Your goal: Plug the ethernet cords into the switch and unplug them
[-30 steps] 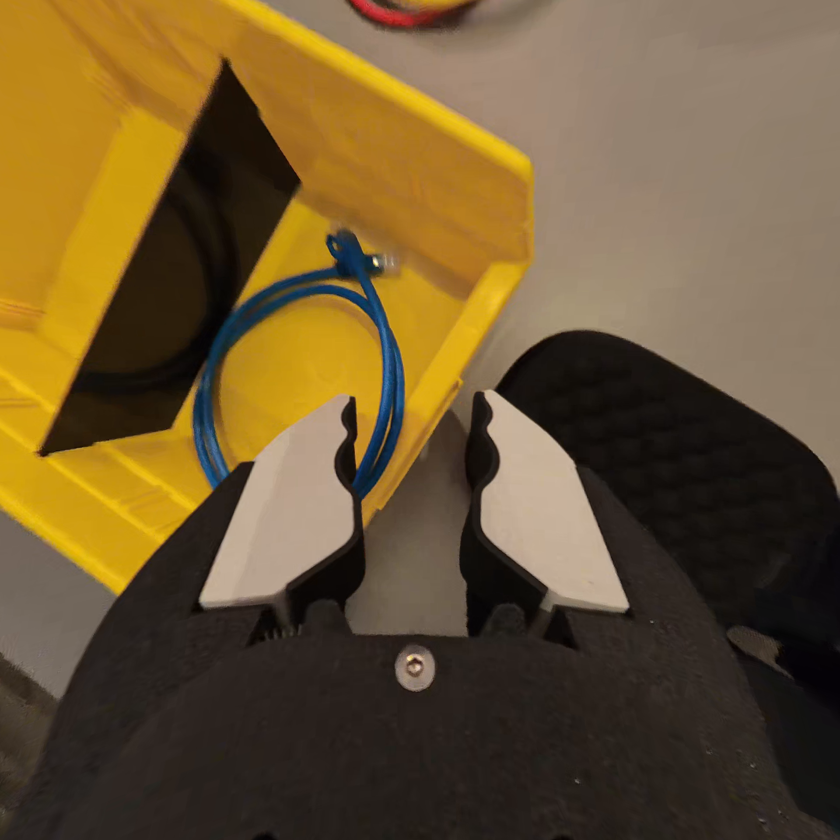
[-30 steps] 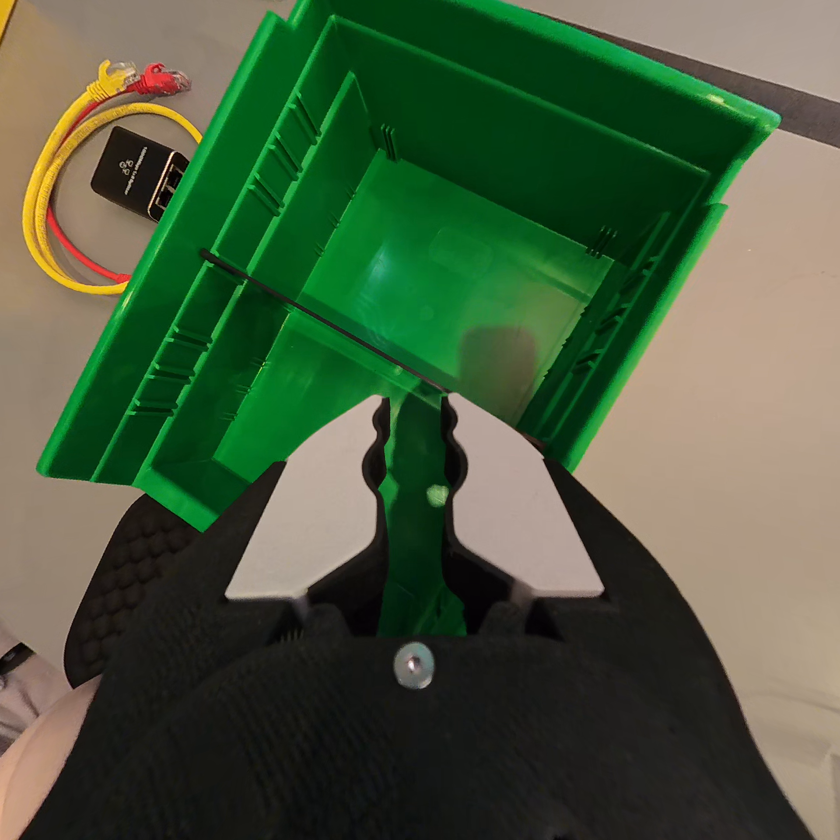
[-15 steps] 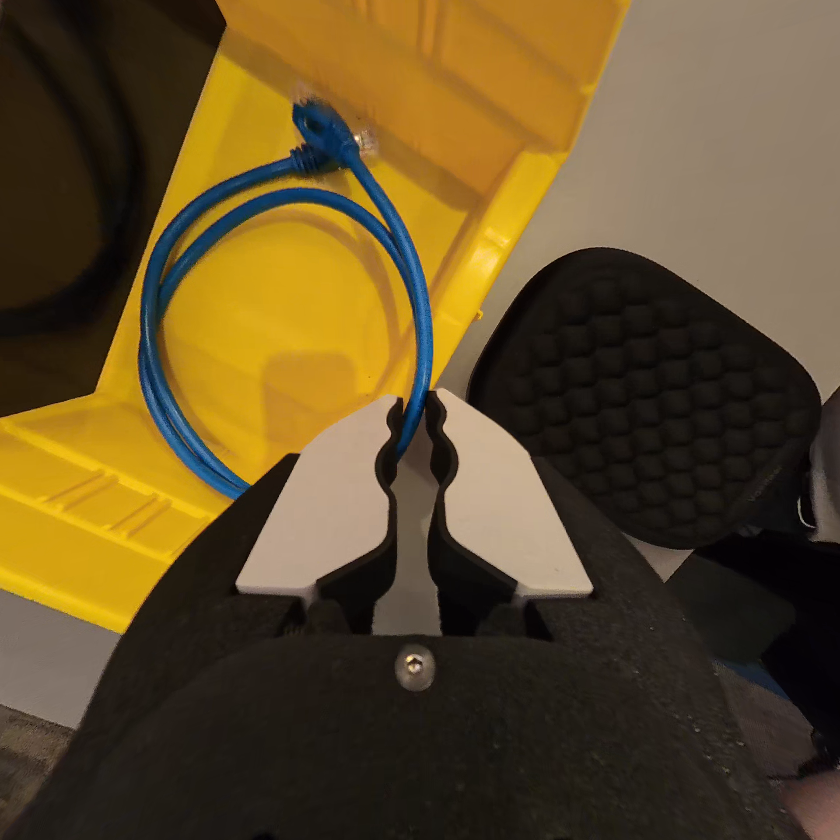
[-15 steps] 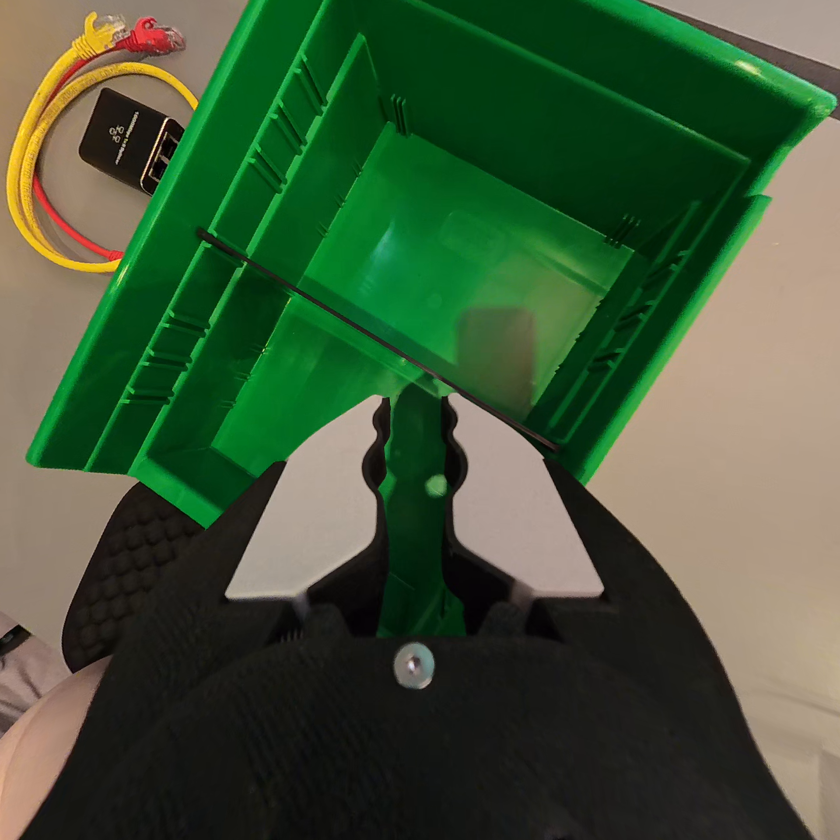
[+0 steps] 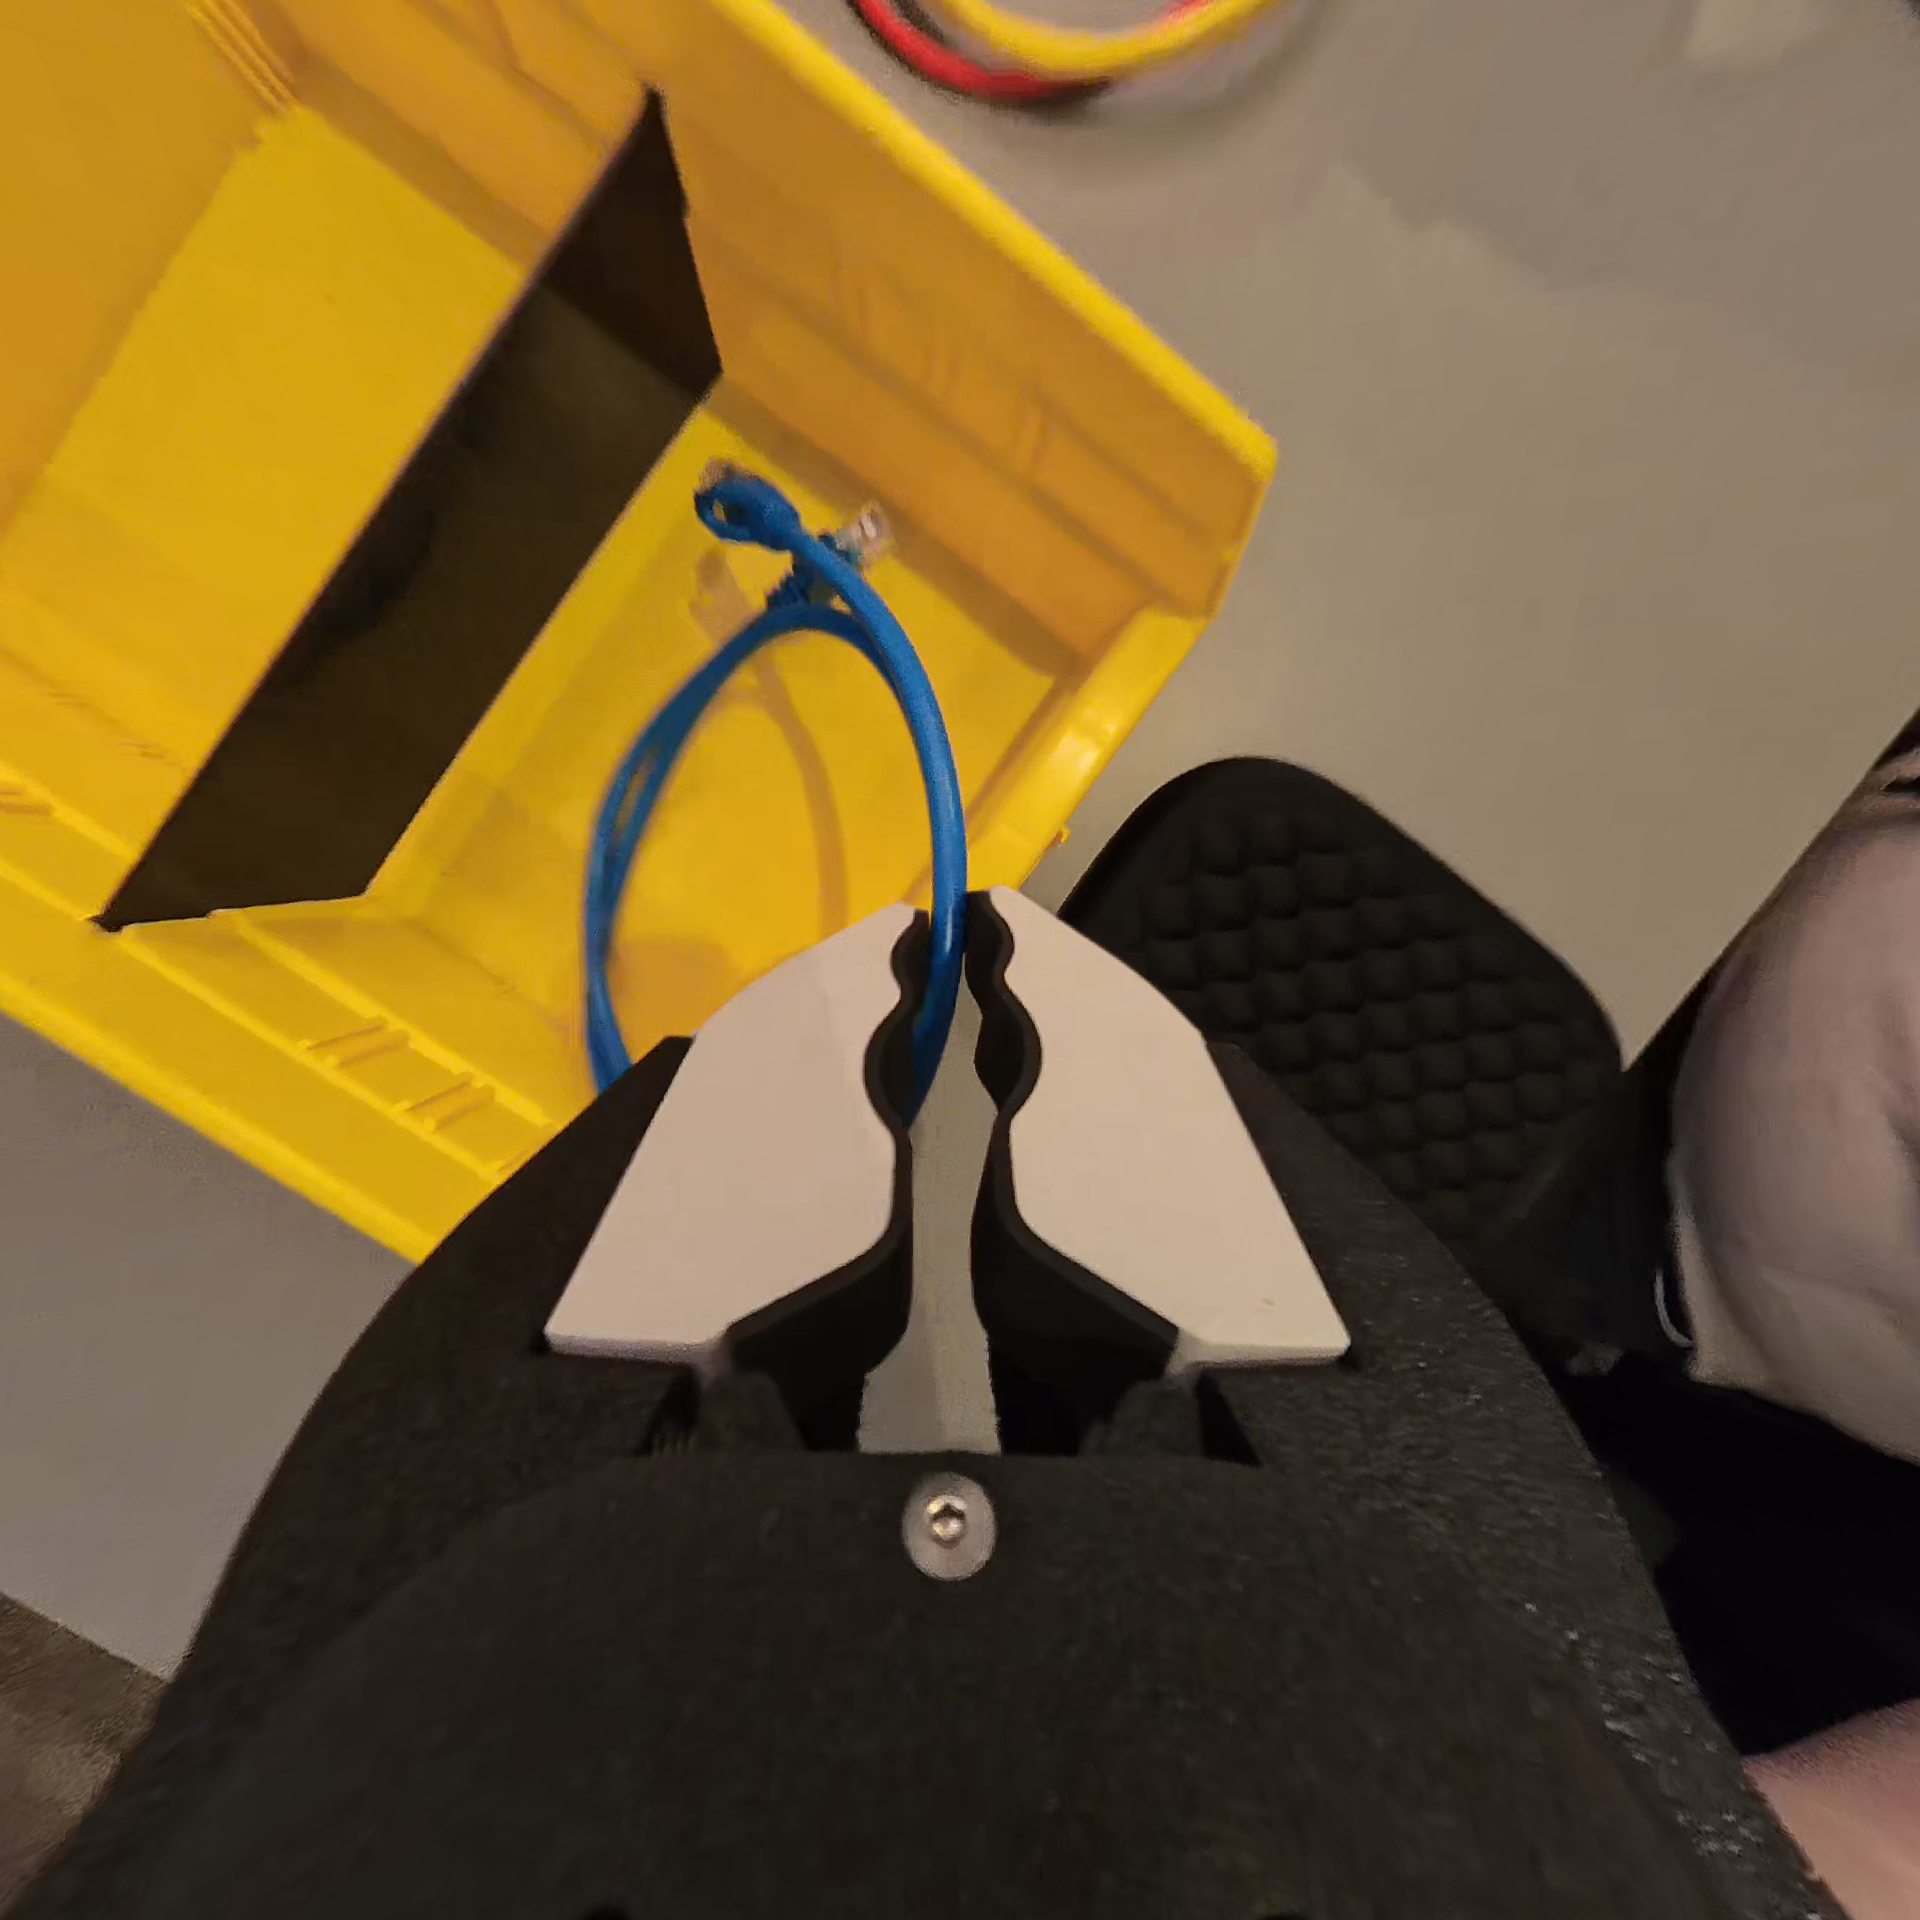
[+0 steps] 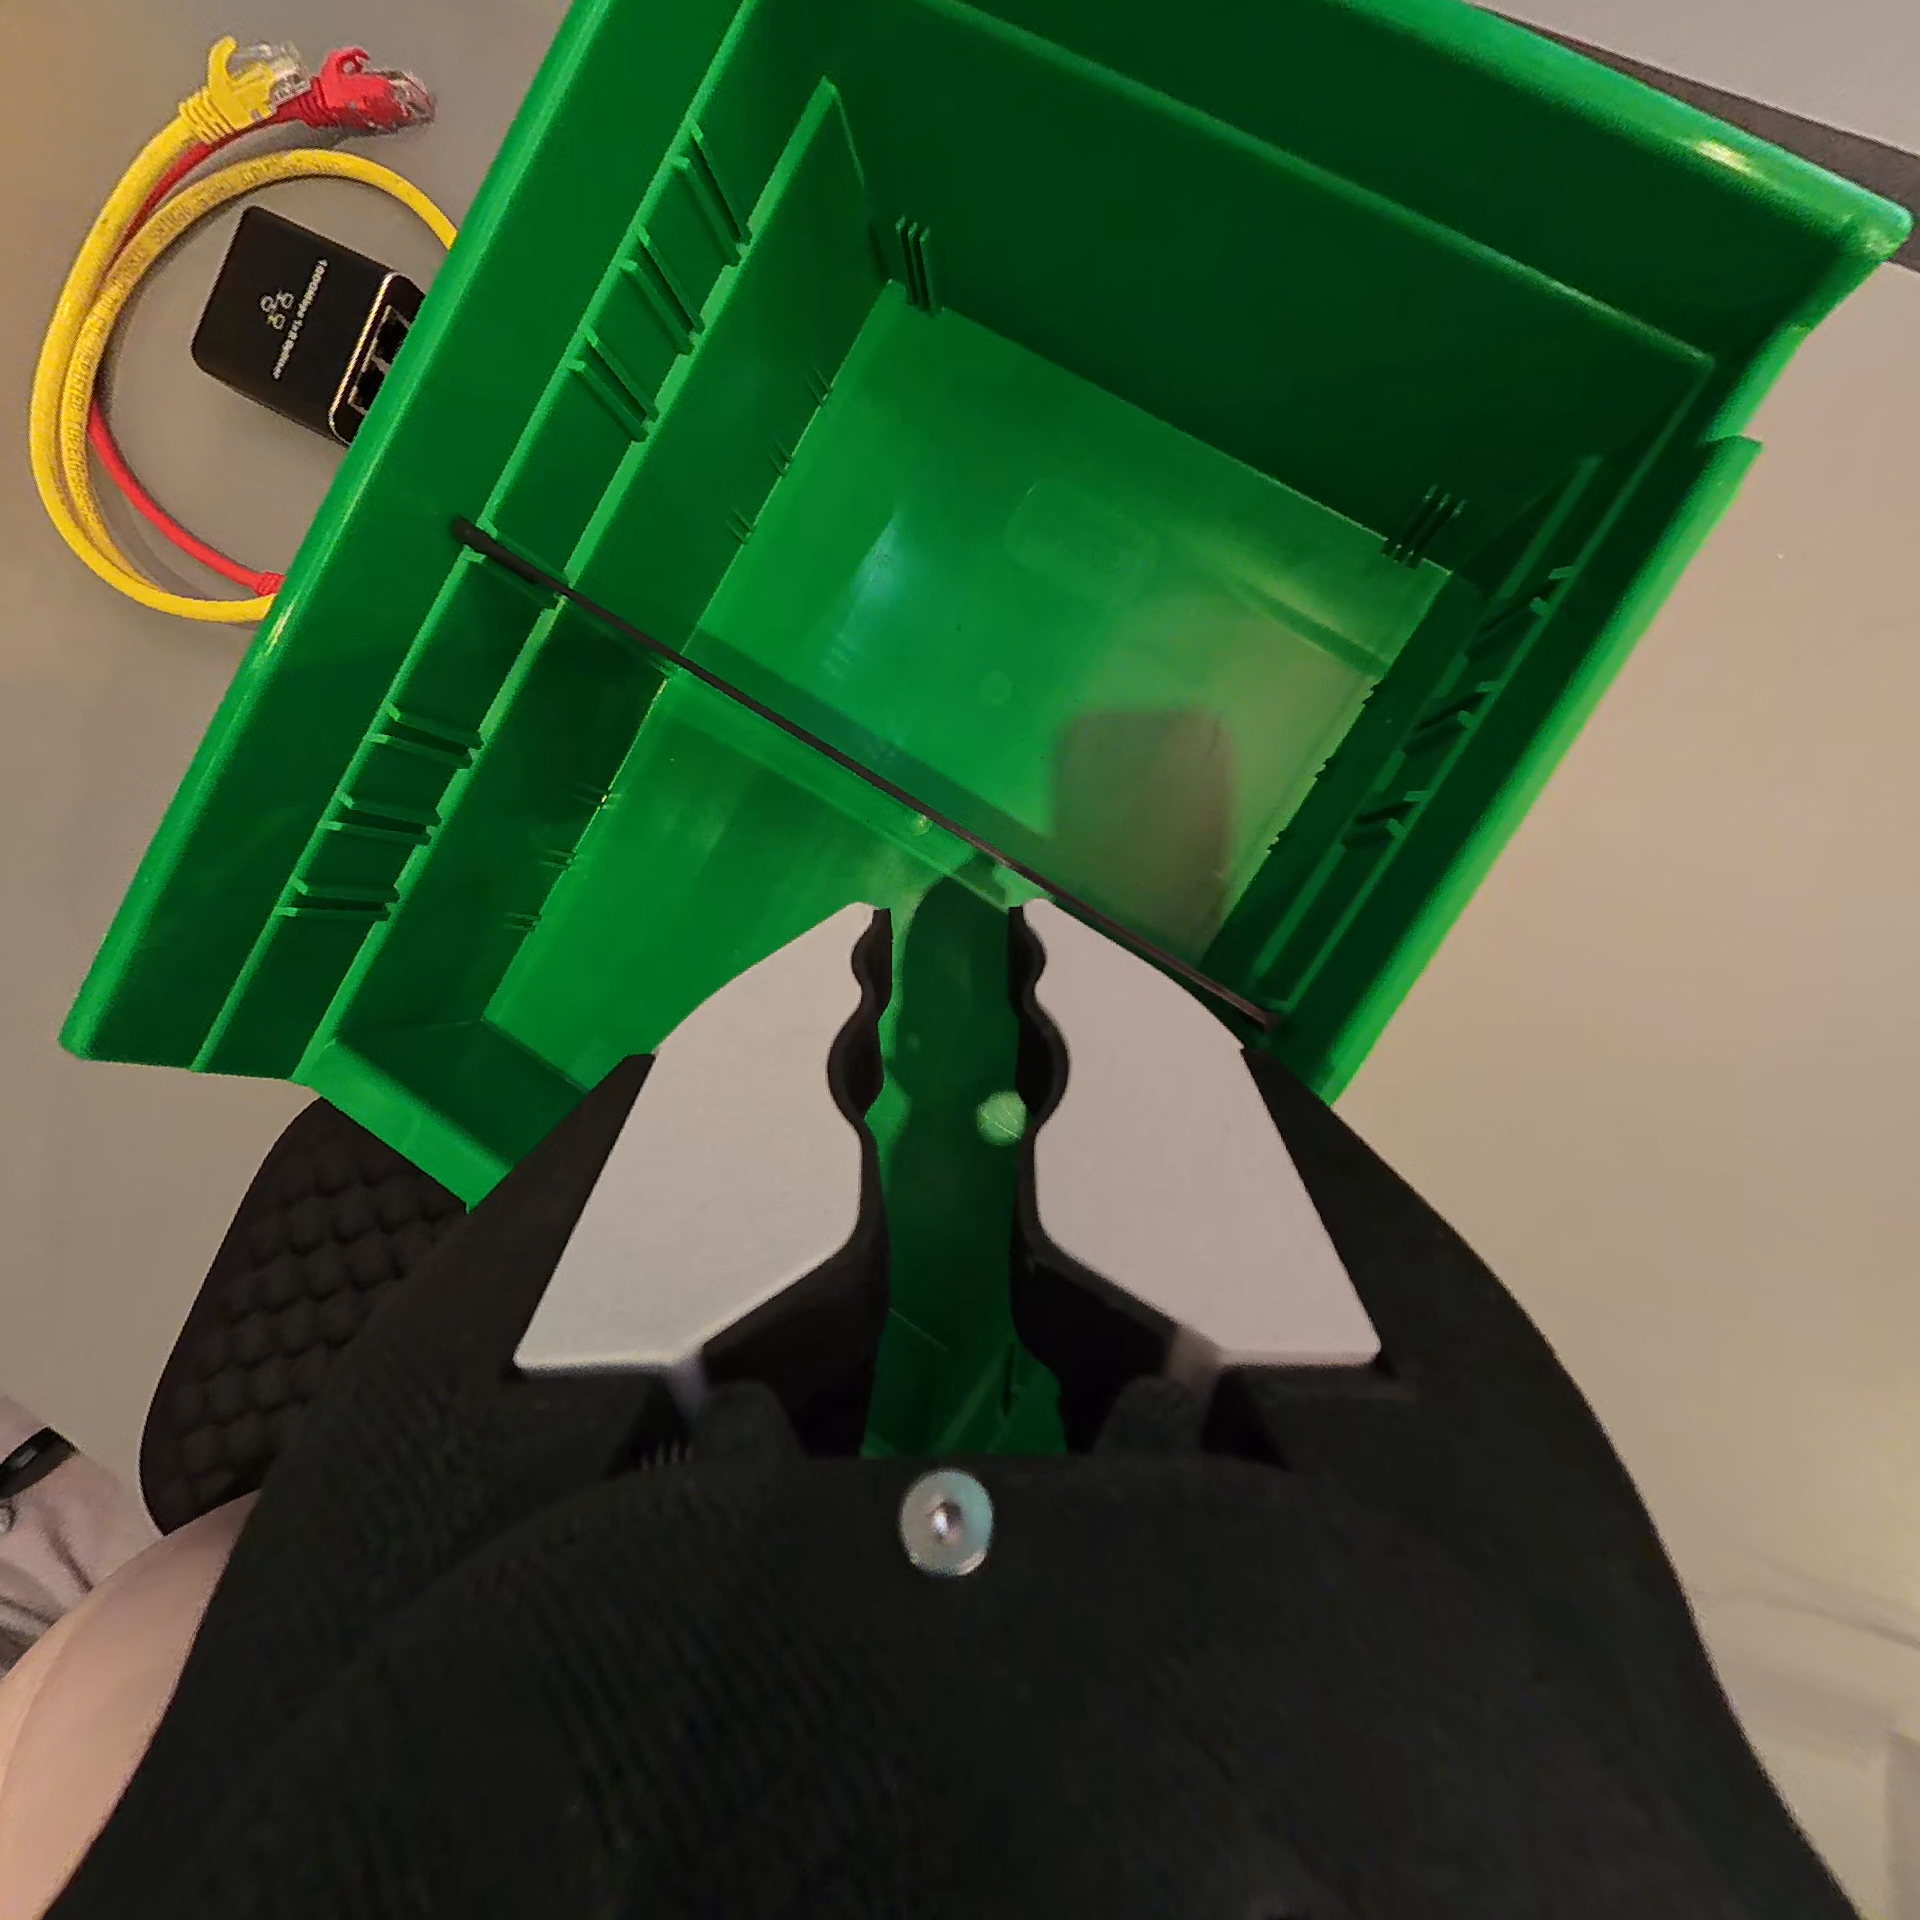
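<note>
My left gripper (image 5: 943, 920) is shut on a coiled blue ethernet cord (image 5: 940, 769) and holds its loop up above the floor of the yellow bin (image 5: 997, 343). The cord's two plugs (image 5: 821, 540) hang at the far end. My right gripper (image 6: 948, 914) is open and hangs over the near rim of the green bin (image 6: 1351, 343), with nothing between its fingers. In the right wrist view a black switch (image 6: 296, 338) lies on the table left of the green bin, with a yellow cord (image 6: 73, 436) and a red cord (image 6: 145, 509) curled around it.
A black divider (image 5: 436, 665) splits the yellow bin. A thin black divider (image 6: 790, 727) crosses the green bin. A black hex-textured pad (image 5: 1351, 987) lies to the right of the yellow bin. A person's sleeve (image 5: 1808, 1091) is at the right edge. Grey table (image 5: 1558, 364) lies beyond. My right fingertips sit around 60 centimetres from my left ones. The black switch (image 6: 296, 338) is about 30 centimetres from my right fingertips and 35 centimetres from my left.
My left gripper closed on the blue cord and lifted its loop off the bin floor. The right gripper stayed open over the green bin, barely shifting.
</note>
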